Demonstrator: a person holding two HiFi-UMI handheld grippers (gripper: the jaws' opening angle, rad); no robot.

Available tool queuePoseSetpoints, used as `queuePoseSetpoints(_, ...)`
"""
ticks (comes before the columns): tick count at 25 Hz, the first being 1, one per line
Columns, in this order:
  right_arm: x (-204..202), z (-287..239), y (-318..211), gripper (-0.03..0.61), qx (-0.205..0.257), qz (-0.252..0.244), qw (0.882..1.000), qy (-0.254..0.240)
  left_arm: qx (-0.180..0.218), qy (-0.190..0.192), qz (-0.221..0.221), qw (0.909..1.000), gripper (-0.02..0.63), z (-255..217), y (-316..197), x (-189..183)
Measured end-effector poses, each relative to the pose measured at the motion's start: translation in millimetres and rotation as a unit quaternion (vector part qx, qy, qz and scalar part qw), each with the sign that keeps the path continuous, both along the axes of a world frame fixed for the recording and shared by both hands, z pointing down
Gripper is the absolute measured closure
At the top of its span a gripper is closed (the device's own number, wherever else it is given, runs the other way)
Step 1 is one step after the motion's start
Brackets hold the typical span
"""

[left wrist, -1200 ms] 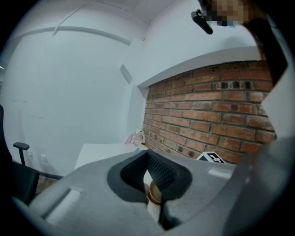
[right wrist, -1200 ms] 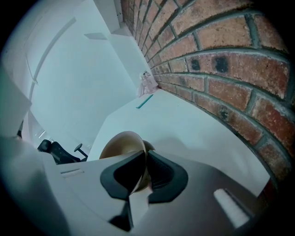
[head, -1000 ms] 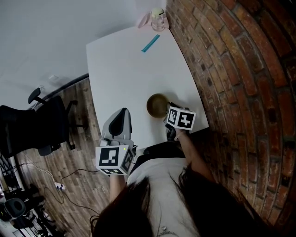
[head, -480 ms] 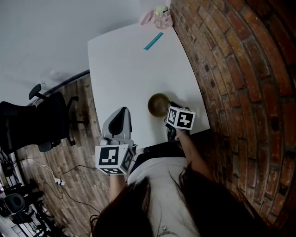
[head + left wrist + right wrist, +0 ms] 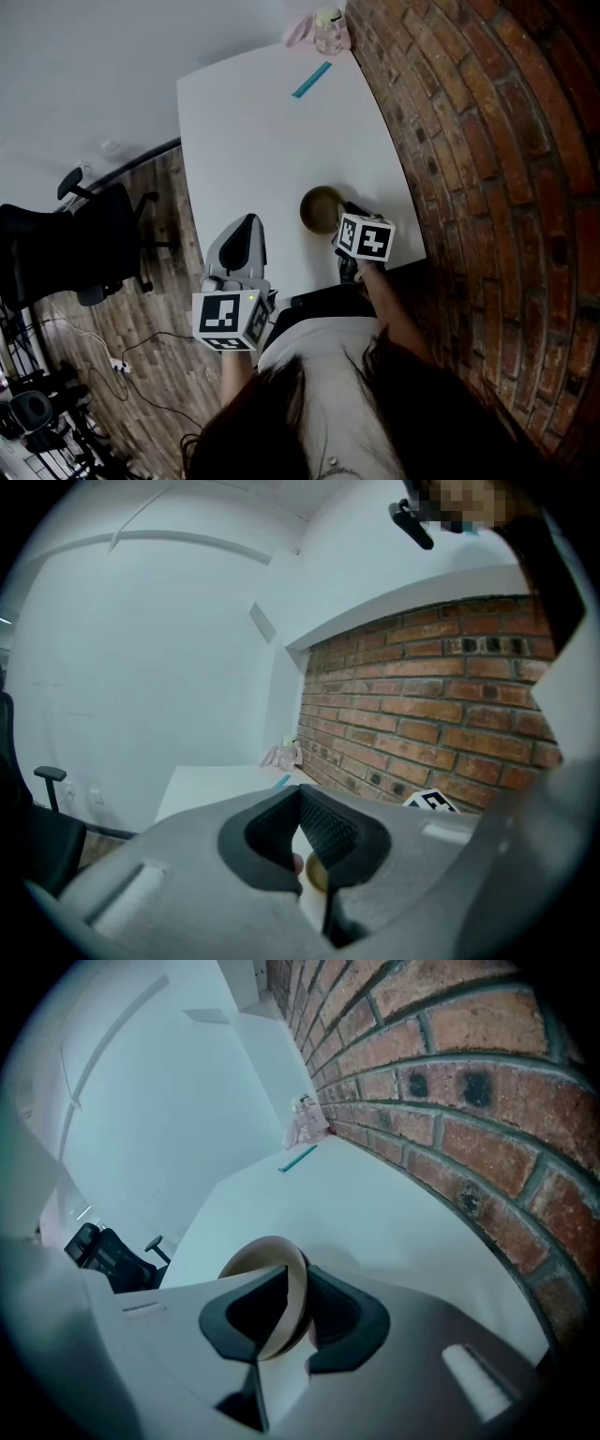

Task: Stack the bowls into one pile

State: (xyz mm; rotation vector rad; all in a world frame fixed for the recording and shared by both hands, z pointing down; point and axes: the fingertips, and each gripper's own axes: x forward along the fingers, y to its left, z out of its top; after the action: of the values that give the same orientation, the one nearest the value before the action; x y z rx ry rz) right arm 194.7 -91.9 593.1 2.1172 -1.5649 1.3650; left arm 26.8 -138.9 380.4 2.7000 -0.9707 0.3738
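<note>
A tan-brown bowl (image 5: 321, 210) sits near the table's front right edge. My right gripper (image 5: 341, 221) is shut on the bowl's near rim. In the right gripper view the bowl's (image 5: 265, 1262) rim stands upright between the pads, with my right gripper (image 5: 297, 1290) pinching it. I cannot tell whether more bowls are nested inside it. My left gripper (image 5: 246, 227) hovers over the table's front left edge, apart from the bowl. In the left gripper view my left gripper (image 5: 301, 799) has its pads meeting at the tips with nothing in them, and a bit of the bowl (image 5: 317, 875) shows through below.
On the white table (image 5: 253, 131), a teal strip (image 5: 310, 81) lies at the far end, beside a glass jar (image 5: 327, 34) and a pink object (image 5: 296, 36). The brick wall (image 5: 469, 141) runs along the table's right side. A black office chair (image 5: 80, 258) stands on the floor at left.
</note>
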Motion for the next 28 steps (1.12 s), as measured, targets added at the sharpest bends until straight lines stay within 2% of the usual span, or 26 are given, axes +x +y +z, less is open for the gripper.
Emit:
queuePoseSetpoints(14, 5.0, -14.7, 13.1, 0.506, 0.014, 0.03, 0.999, 0.026, 0.004, 0.005, -0.004, 1.0, 0.612, -3.5, 6.7, -21.7)
queuePoseSetpoints(28, -26.3, -55.9, 28.3, 0.548, 0.052, 0.019, 0.995, 0.08, 0.013, 0.019, -0.011, 0.9997, 0.612, -12.8, 30.7, -63.5)
